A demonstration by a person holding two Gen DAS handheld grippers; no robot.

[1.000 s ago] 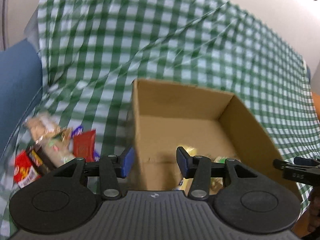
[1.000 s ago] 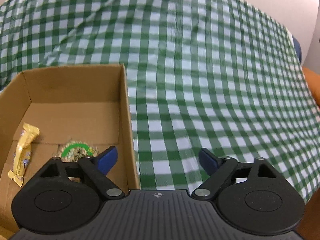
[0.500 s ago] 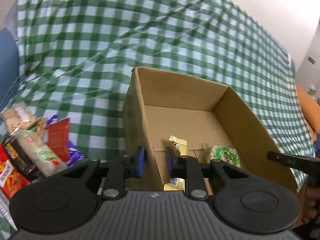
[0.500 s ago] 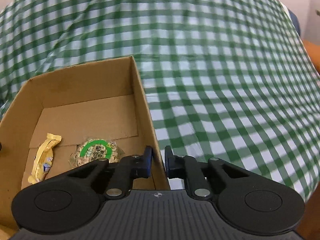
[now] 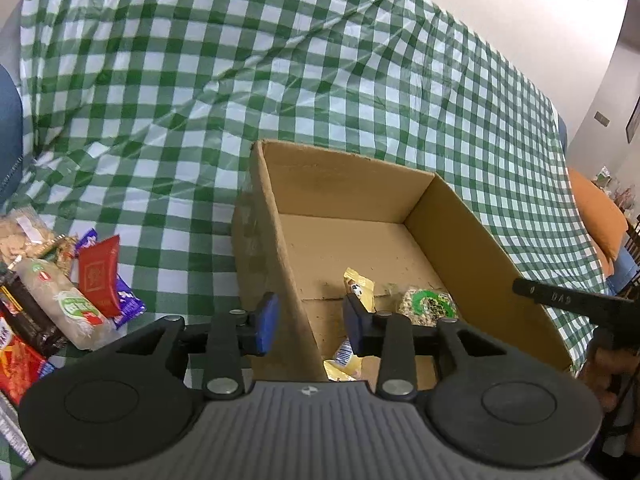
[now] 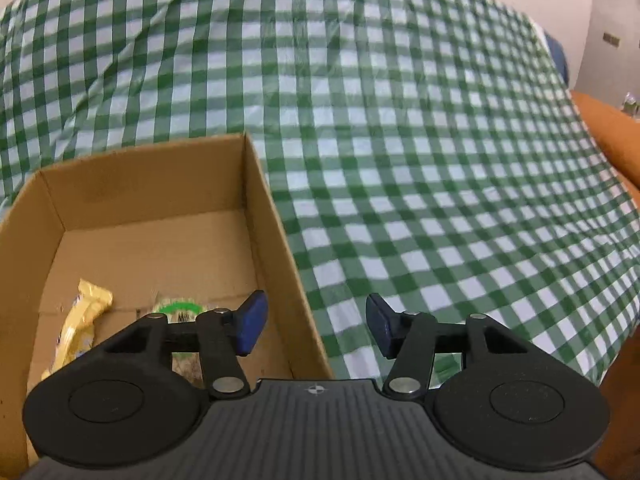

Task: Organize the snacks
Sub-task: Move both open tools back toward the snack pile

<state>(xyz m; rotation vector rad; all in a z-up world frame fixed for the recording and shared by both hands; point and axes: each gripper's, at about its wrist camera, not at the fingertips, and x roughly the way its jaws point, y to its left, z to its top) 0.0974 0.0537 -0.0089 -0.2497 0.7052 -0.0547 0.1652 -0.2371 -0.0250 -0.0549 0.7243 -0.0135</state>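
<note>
Both grippers have let go of the box walls since half a second ago, when each pair of jaws was pinched nearly shut on a cardboard edge; the jaws have just been opening again, and each wall stands between them with none of the pads seen pressing it. That box sits open-topped on the green-checked cloth over the tabletop, and two snacks already lie on its floor: a yellow packet and, just beside it, a round cake with a green label. The left gripper straddles the left wall, one blue pad outside and one inside, at a middling gap. The right gripper does the same over the right wall, its jaws somewhat wider, one pad above the box floor and one above the cloth. Judging by that matched pinch on opposite walls, the pair were squaring or nudging the box into place so it sits handy for filling. To the left of the box, on the cloth, the unsorted pile waits: a red packet, a pale bar with a green label, a dark bar, a purple wrapper and a bag of biscuits, overlapping one another. Most of the sorting looks to be ahead, and the left gripper is the nearer one to that heap. A hand shows dimly at the right edge of the left view.
</note>
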